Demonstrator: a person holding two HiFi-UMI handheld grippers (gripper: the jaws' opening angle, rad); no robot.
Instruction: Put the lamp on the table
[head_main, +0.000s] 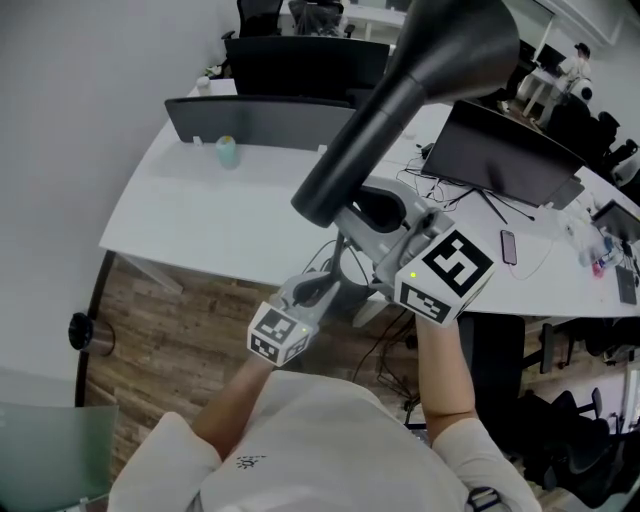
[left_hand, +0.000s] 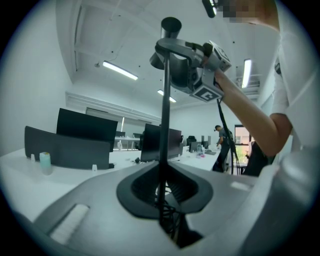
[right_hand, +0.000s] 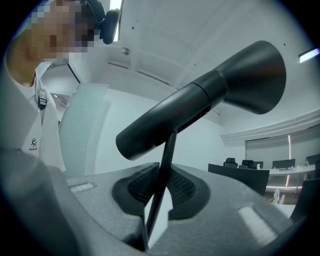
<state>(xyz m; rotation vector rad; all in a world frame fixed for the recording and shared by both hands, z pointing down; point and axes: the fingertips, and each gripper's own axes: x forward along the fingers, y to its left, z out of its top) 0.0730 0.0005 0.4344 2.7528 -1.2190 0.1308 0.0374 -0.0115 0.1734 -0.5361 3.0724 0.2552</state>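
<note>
- Right gripper (right_hand: 159, 197) and left gripper (left_hand: 162, 195): you are clamping both on the thin stem (left_hand: 164, 100) of the lamp (head_main: 400, 100), right just under the shade (right_hand: 220, 95), left lower down.
- Table (head_main: 200, 215): you are standing at its near edge. Its bare stretch left of the monitor (head_main: 510, 150) looks safest.
- Lamp: you are holding it in the air, tilted. The base is out of view, so it could catch the table edge.
- Stem: 2 narrow grips could let it twist or slide.

surface: white table (head_main: 200, 215) | on it: pale green cup (head_main: 228, 152), dark monitor (head_main: 510, 155), phone (head_main: 508, 246), cables (head_main: 450, 186)
</note>
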